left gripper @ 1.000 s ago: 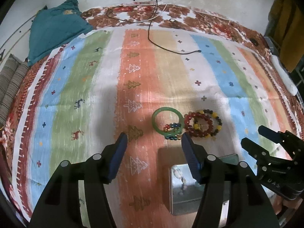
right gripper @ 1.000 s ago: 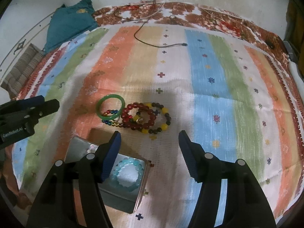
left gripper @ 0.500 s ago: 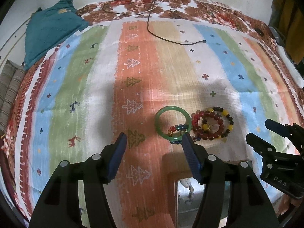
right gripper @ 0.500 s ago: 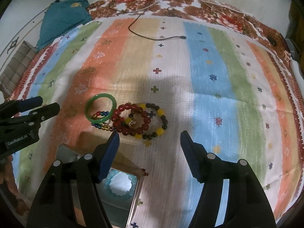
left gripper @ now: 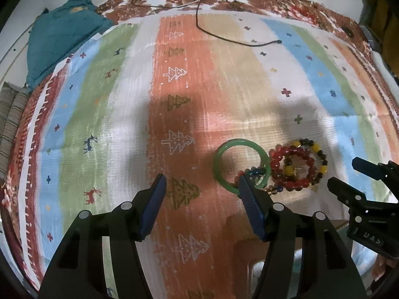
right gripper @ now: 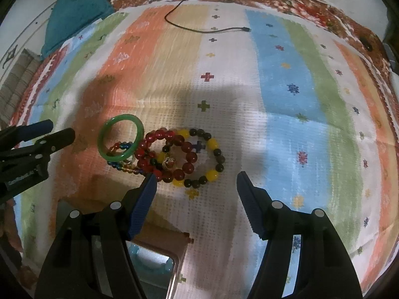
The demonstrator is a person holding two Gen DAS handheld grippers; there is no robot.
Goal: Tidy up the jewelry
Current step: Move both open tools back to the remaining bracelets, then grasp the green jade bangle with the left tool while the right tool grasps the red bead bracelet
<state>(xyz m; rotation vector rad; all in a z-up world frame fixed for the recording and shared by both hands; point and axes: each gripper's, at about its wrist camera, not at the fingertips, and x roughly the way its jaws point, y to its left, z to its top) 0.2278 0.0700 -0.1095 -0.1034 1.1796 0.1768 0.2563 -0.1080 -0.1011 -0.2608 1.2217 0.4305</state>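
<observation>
My right tool [right gripper: 195, 183], jaws apart and empty, has the bead bracelets [right gripper: 184, 155] at twelve o'clock, nearer than my left tool [left gripper: 200, 185], also released.

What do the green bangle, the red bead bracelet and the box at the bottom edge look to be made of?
Green bangle: one solid glossy ring, translucent green, likely jade or glass.
Red bead bracelet: round, shiny see-through beads, probably glass or resin; the look leaves it open.
Box: smooth, reflective wall with rounded corners, seemingly a metal tin, holding a pale blue bead bracelet that looks glassy.
</observation>
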